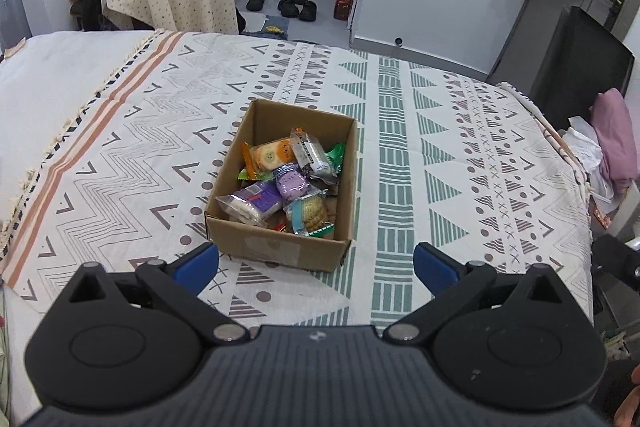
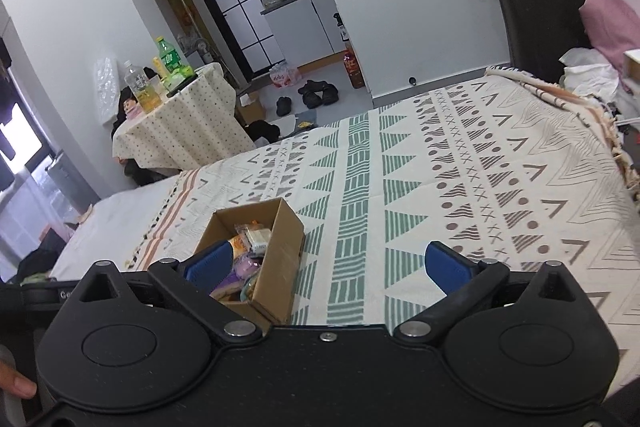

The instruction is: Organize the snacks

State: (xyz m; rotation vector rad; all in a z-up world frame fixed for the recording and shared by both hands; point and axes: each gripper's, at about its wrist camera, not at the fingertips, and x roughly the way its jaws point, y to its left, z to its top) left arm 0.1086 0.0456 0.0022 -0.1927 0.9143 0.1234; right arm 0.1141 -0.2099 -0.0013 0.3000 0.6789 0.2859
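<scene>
While crinkly snack packets (image 1: 280, 183) fill it, rectangular cardboard box (image 1: 276, 247), woven cloth (image 1: 400, 147)

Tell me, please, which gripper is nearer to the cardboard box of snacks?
Probably right. The right gripper has the cardboard box right by its left finger; the left gripper sits just short of it.
</scene>
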